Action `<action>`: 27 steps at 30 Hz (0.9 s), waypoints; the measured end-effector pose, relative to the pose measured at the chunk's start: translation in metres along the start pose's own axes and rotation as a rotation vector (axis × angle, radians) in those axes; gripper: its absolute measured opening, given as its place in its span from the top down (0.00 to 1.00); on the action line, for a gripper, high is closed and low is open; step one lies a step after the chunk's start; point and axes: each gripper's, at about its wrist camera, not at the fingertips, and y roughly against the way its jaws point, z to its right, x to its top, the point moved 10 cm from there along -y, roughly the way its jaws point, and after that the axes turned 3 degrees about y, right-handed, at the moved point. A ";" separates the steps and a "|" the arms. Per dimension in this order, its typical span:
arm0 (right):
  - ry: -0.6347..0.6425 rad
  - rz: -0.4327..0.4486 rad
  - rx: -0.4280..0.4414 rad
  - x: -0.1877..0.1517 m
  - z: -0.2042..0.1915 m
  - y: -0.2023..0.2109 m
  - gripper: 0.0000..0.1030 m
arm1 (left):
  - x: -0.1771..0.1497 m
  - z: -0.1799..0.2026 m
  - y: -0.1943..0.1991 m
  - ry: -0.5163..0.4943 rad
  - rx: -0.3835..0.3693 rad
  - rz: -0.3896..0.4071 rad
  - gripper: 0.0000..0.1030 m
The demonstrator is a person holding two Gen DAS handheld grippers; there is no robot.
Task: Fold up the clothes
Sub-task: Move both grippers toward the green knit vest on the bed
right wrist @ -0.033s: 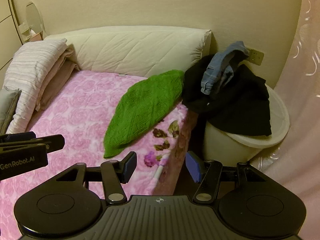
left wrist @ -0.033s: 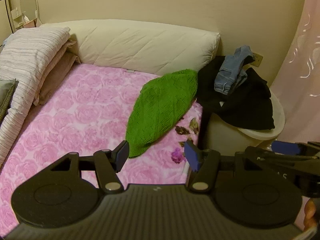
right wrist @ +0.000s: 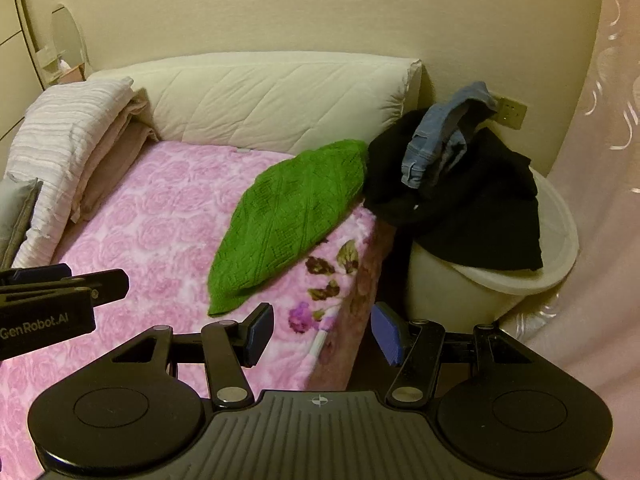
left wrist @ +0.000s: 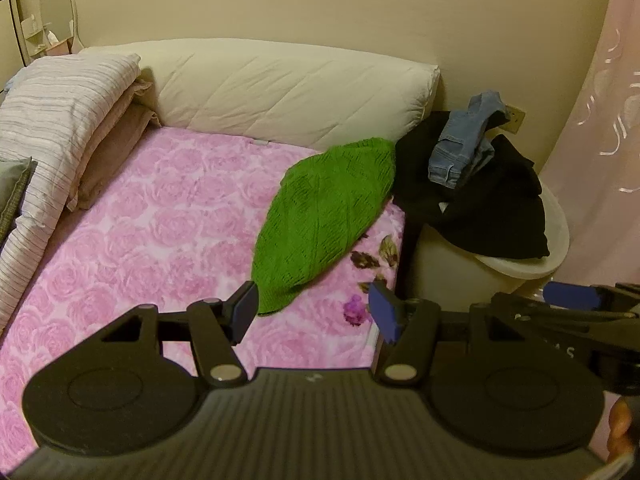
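Note:
A green knit garment (left wrist: 324,216) (right wrist: 288,216) lies spread flat on the pink rose blanket (left wrist: 160,220) near the bed's right edge. A black garment (left wrist: 480,200) (right wrist: 472,208) and blue jeans (left wrist: 464,140) (right wrist: 440,136) are heaped on a white laundry basket (left wrist: 556,240) (right wrist: 564,248) beside the bed. My left gripper (left wrist: 314,314) hovers open just short of the green garment's near tip, holding nothing. My right gripper (right wrist: 323,332) is open too, over the bed's right edge, and it is empty. Each tool shows at the edge of the other's view.
A long cream cushion (left wrist: 280,92) runs along the wall at the back of the bed. Folded striped bedding (left wrist: 60,120) is stacked at the left. A pink curtain (left wrist: 600,120) hangs at the right behind the basket, and a wall socket (left wrist: 516,118) sits above it.

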 end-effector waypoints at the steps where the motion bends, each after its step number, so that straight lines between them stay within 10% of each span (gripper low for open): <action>1: 0.004 0.003 -0.005 0.000 -0.004 0.002 0.44 | 0.000 -0.002 0.000 0.000 -0.005 -0.002 0.44; 27: 0.054 -0.032 -0.032 -0.009 -0.017 -0.009 0.44 | -0.034 -0.074 -0.003 0.007 -0.075 -0.050 0.43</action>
